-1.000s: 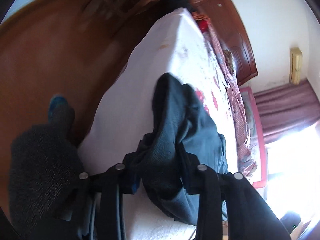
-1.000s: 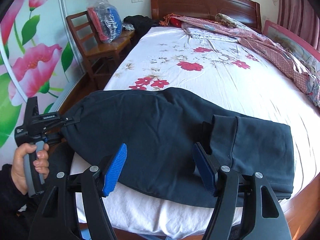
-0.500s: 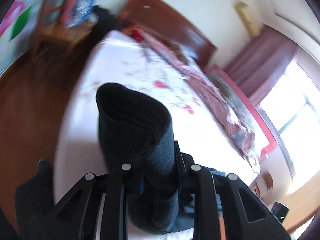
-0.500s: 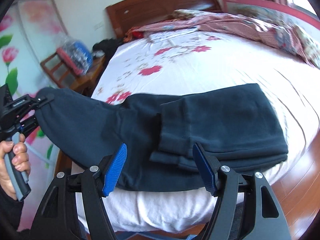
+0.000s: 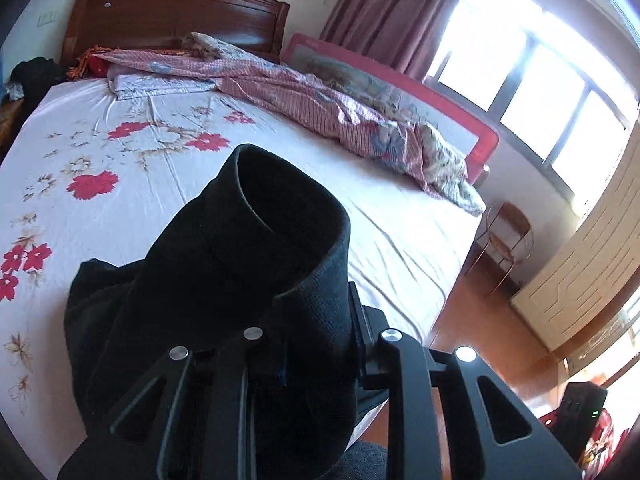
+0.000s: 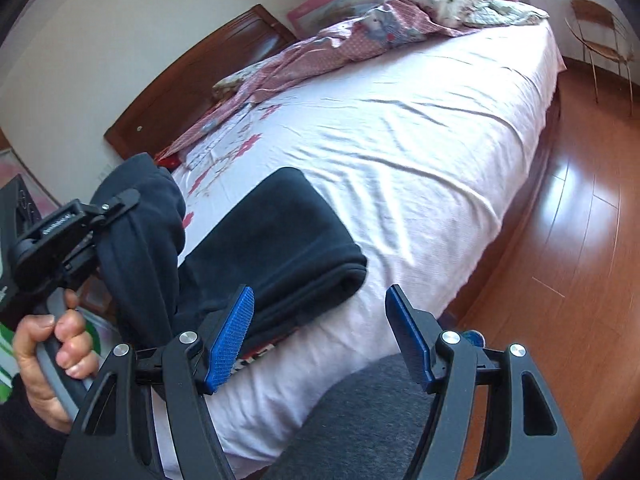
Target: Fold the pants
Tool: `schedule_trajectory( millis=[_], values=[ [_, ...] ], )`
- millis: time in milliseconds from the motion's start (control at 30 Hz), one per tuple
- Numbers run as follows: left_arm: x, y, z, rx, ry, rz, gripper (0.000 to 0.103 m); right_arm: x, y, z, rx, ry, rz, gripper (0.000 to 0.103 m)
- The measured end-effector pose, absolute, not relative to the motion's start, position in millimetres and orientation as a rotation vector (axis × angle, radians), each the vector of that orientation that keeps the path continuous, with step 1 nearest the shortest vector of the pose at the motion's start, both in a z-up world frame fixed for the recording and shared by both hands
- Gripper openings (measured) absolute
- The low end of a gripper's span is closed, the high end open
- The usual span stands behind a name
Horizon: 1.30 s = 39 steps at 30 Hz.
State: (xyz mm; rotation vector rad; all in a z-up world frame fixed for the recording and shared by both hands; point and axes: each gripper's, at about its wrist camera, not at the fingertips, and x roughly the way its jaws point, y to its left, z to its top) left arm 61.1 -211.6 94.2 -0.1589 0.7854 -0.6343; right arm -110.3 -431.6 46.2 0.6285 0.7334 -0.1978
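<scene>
The left gripper [image 6: 120, 204] has lifted the pants [image 5: 240, 280] end up over the folded stack — both views swung toward the window.

Both wrist cameras look steeply down along their claws, close over the same bed [image 5: 400, 240], sharing its sheet.

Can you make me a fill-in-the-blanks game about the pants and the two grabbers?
1. The left gripper is shut on the dark ____.
2. The right gripper has blue pads and its fingers stand ____.
3. The pants lie partly on a ____.
4. The sheet has ____ flowers.

Missing words: pants; open; bed; red
</scene>
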Motion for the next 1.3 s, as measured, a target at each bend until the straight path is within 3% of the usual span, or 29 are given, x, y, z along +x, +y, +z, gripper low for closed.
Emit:
schedule_trajectory(
  millis=[100, 133, 200, 267, 333, 467, 700, 800, 900, 967, 1033, 1067, 1167, 1233, 1300],
  values=[
    [60, -250, 66, 0.011, 0.822, -0.613, 0.025, -115, -445, 36, 0.658, 0.745, -0.23, 0.068],
    [58, -266, 52, 0.082, 0.851, -0.648, 0.036, -117, -448, 32, 0.67, 0.749, -0.239, 0.068],
    [42, -291, 38, 0.257, 0.904, -0.622, 0.045, -117, -458, 24, 0.695, 0.767, -0.284, 0.068],
    [11, -303, 46, 0.377, 0.827, -0.691, 0.053, -116, -463, 20, 0.732, 0.762, -0.302, 0.068],
    [-20, -294, 63, 0.435, 0.76, -0.75, 0.073, -112, -467, 26, 0.766, 0.733, -0.301, 0.068],
    [-52, -212, 102, 0.395, 0.654, -0.827, 0.091, -76, -445, 50, 0.766, 0.699, -0.11, 0.068],
    [-4, -33, 102, 0.115, 0.806, -0.427, 0.092, 10, -379, 64, 0.423, 0.798, 0.036, 0.068],
    [-1, 8, 90, 0.013, 0.833, -0.319, 0.092, 41, -362, 60, 0.284, 0.862, 0.057, 0.068],
    [-16, 2, 70, -0.046, 0.876, -0.301, 0.092, 64, -352, 59, 0.2, 0.896, 0.088, 0.068],
    [-12, -13, 58, -0.053, 0.89, -0.297, 0.092, 79, -353, 47, 0.209, 0.971, 0.124, 0.049],
    [-15, -17, 61, -0.069, 0.884, -0.316, 0.092, 88, -352, 29, 0.16, 1.063, 0.09, 0.046],
    [-17, -17, 64, -0.073, 0.879, -0.317, 0.092, 89, -351, 22, 0.125, 1.094, 0.081, 0.036],
    [-17, -12, 70, -0.087, 0.876, -0.309, 0.093, 81, -356, 29, 0.135, 1.081, 0.081, 0.028],
    [-15, -8, 69, -0.104, 0.88, -0.305, 0.093, 70, -357, 45, 0.144, 1.05, 0.094, 0.017],
    [-11, -6, 68, -0.114, 0.883, -0.298, 0.093, 57, -360, 63, 0.137, 1.009, 0.081, 0.017]
  ],
)
